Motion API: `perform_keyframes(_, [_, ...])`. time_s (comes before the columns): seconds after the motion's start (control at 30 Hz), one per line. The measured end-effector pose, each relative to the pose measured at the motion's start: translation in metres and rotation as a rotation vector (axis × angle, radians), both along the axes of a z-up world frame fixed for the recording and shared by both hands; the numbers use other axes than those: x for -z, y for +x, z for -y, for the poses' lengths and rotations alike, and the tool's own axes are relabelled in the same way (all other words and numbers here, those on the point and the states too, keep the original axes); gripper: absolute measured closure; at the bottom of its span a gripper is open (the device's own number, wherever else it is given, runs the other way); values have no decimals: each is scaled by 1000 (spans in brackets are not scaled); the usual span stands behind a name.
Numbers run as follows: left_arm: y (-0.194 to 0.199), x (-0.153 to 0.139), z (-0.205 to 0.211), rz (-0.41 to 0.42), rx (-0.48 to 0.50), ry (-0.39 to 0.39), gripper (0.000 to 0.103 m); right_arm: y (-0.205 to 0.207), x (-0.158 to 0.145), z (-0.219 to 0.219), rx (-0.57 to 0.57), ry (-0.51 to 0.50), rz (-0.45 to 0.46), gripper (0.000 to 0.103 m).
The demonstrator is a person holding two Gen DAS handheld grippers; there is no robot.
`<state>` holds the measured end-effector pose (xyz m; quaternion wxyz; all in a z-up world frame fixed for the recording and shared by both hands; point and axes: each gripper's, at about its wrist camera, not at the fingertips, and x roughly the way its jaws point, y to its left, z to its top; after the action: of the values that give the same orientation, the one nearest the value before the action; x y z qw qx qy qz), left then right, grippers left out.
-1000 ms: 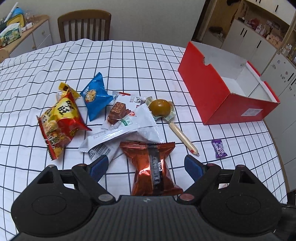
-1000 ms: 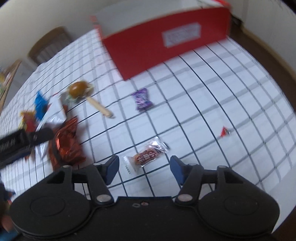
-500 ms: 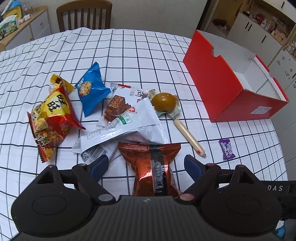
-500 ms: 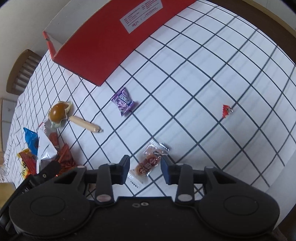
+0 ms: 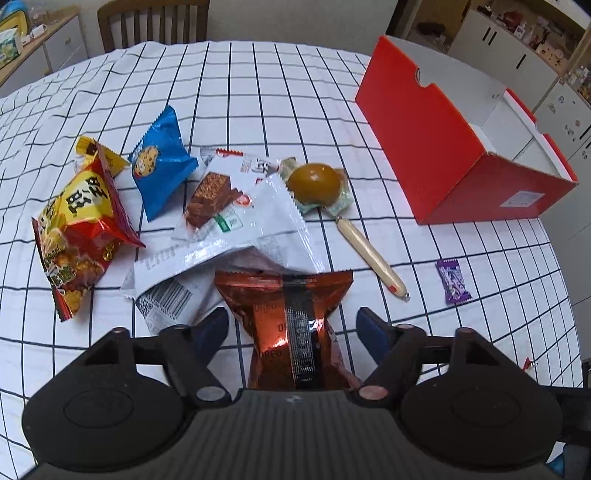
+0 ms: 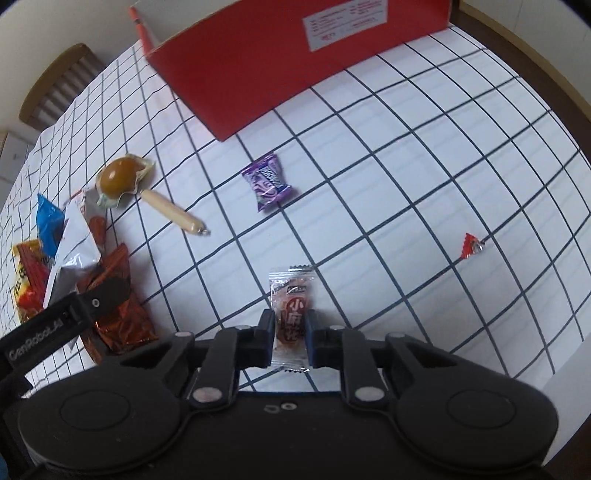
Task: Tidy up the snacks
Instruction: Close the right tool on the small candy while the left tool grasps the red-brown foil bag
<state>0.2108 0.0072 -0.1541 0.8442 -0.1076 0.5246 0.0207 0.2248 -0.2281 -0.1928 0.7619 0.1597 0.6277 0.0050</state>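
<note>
My right gripper (image 6: 290,328) is shut on a small clear packet with a red snack (image 6: 291,314), its blue pads pressing both long sides. My left gripper (image 5: 293,326) is open, its fingers either side of a copper-red foil packet (image 5: 291,317) without touching it. Beyond that packet lies a heap: a white wrapper (image 5: 240,218), a blue cookie bag (image 5: 160,166), a red and yellow bag (image 5: 79,225), a brown egg in film (image 5: 314,181) and a sausage stick (image 5: 371,256). The open red box (image 5: 436,147) stands at the right; its side (image 6: 266,62) shows in the right wrist view.
A purple candy (image 6: 266,181) and a tiny red wrapped sweet (image 6: 470,245) lie loose on the checked tablecloth (image 6: 406,177). The table's edge runs close on the right. A wooden chair (image 5: 151,20) stands at the far side, cabinets (image 5: 509,48) behind the box.
My right gripper has dropped onto the small red snack packet and its fingers have shut on it. My left gripper has edged forward over the copper-red packet, still open.
</note>
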Motion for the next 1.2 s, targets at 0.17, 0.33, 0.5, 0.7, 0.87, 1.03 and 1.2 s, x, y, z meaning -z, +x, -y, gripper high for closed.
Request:
perform_keyframes(0.17, [-1, 1, -4, -12, -4, -9, 49, -4, -6, -4, -44, -34, 50, 89])
perform_keyframes(0.33, [-4, -1, -8, -12, -15, -24, 60, -8, -11, -3, -58, -39, 77, 89])
perform_keyframes(0.5, [-13, -4, -8, -15, -15, -31, 68, -15, -16, 1, -57, -35, 92, 89])
perform_keyframes(0.7, [-31, -15, -4, -2, -3, -35, 68, -29, -29, 3, -64, -21, 124, 89])
perform_keyframes(0.87, [-49, -27, 1, 13, 11, -44, 68, -46, -45, 3, -83, -15, 163, 89])
perform_keyframes(1.03, [-66, -42, 7, 43, 34, -49, 68, -62, -64, 3, -110, -17, 211, 89])
perform_keyframes(1.2, [-82, -58, 13, 77, 61, -62, 68, -78, -84, 1, -151, -32, 266, 89])
